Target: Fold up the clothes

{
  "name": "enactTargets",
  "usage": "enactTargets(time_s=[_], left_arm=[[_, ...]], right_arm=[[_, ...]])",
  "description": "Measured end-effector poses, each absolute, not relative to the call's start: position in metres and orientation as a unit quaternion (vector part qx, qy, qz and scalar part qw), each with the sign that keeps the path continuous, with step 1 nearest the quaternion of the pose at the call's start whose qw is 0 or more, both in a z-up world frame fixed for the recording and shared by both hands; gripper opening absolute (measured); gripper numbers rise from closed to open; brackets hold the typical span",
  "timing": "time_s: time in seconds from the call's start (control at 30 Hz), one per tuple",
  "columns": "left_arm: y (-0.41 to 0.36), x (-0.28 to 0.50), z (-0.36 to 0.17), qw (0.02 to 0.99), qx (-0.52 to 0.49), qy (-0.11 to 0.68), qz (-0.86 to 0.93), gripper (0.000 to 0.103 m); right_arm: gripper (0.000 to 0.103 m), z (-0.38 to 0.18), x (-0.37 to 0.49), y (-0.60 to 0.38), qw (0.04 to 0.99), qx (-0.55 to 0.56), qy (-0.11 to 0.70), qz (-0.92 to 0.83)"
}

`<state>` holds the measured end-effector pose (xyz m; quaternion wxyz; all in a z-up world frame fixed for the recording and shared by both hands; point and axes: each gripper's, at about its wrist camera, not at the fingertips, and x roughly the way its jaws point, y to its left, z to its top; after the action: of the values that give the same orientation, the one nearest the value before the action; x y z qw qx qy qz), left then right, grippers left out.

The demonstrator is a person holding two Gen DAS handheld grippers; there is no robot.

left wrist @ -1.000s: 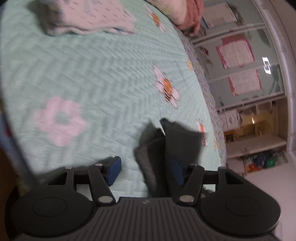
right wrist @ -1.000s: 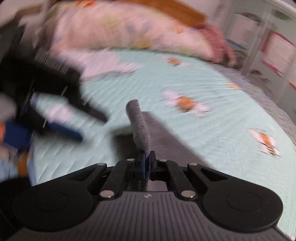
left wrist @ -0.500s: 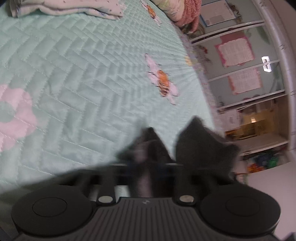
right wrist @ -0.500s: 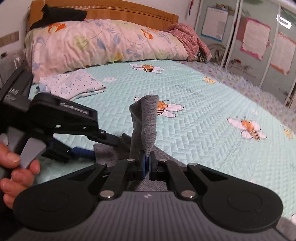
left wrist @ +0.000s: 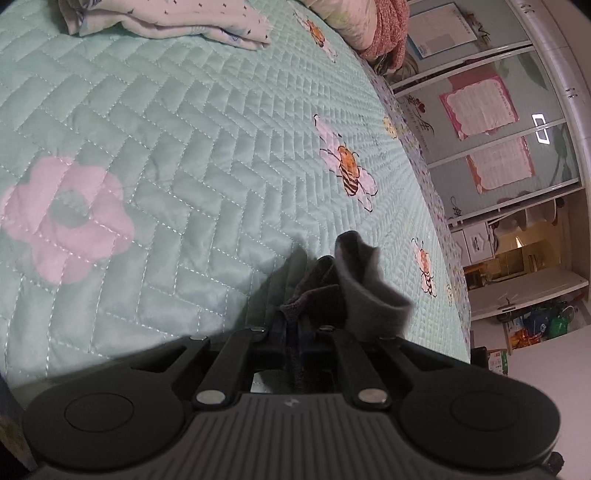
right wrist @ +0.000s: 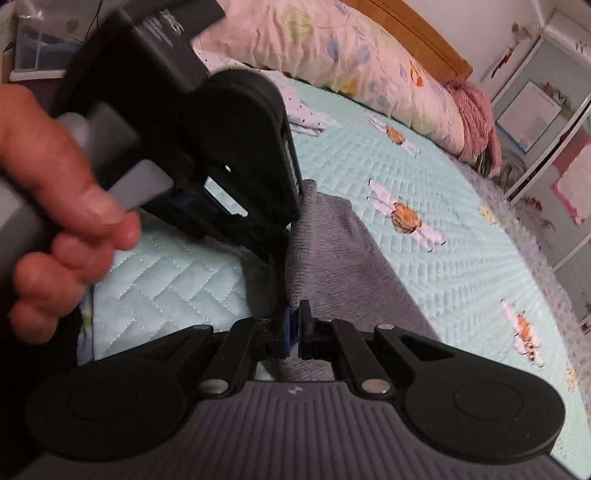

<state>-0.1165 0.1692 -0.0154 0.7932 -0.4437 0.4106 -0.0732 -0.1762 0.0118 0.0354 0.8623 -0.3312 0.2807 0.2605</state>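
Both claws clamped on one grey garment (right wrist: 332,254). Left gripper (left wrist: 293,338) pinched shut on a bunched, dark-hemmed edge, with a loose flap curling up just to the right of its fingertips. Right gripper (right wrist: 294,332) closed on the near end of the cloth, blue pads pressed together with a thin edge between them.

Risks from here, as a judgement only:
- Could lose the fold line: grips sit very close together, almost touching, so little cloth held taut between them and most of it hanging or dragging free.
- Could slip from the right pads, since only a narrow rim seems caught there; a quick pull apart would do it.
- Could drag crooked over the quilted green bedspread (left wrist: 177,122), the stitched ridges snagging the trailing part and twisting the fold.
- Could knock claw against claw, left body already crowding the right view beside the person's hand (right wrist: 62,206).
- Free flap by the left fingertips could tuck under and leave a lump.

Garment itself: soft grey knit, thick-looking, darker at the hem, limp and rumpled near the grips. From the right view, laid as a long smooth band running from the near centre toward the far left, resting on the bedspread. Exact kind of clothing not clear. Well apart from the folded white dotted cloth (left wrist: 173,18) at the far left.
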Motion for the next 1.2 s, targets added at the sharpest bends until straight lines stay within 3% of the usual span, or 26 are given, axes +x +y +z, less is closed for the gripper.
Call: enactTargets(time_s=[0.13, 0.2, 0.23, 0.47, 0.87, 0.97, 1.2], left_arm=[[0.167, -0.116, -0.014, 0.794, -0.439, 0.414, -0.069, 0.007], [0.166, -0.115, -0.013, 0.793, -0.439, 0.416, -0.069, 0.007], [0.167, -0.115, -0.014, 0.792, -0.44, 0.417, -0.07, 0.008], [0.163, -0.111, -0.01, 0.802, -0.417, 0.423, -0.068, 0.008], [0.157, -0.107, -0.003, 0.809, -0.387, 0.44, -0.049, 0.008], [0.153, -0.106, -0.001, 0.814, -0.374, 0.442, -0.042, 0.008], [0.151, -0.106, 0.001, 0.812, -0.372, 0.448, -0.032, 0.008]], right_arm=[[0.012, 0.038, -0.169, -0.001, 0.876, -0.301, 0.293, 0.239], [0.034, 0.041, -0.172, -0.01, 0.888, -0.266, 0.296, 0.23], [0.037, 0.045, -0.179, -0.015, 0.894, -0.257, 0.289, 0.226], [0.037, 0.048, -0.255, -0.081, 0.901, -0.28, 0.28, 0.175], [0.034, 0.012, -0.269, -0.118, 0.865, -0.385, 0.294, 0.129], [0.006, 0.014, -0.269, -0.125, 0.869, -0.371, 0.3, 0.129], [0.002, 0.033, -0.268, -0.141, 0.89, -0.347, 0.276, 0.101]])
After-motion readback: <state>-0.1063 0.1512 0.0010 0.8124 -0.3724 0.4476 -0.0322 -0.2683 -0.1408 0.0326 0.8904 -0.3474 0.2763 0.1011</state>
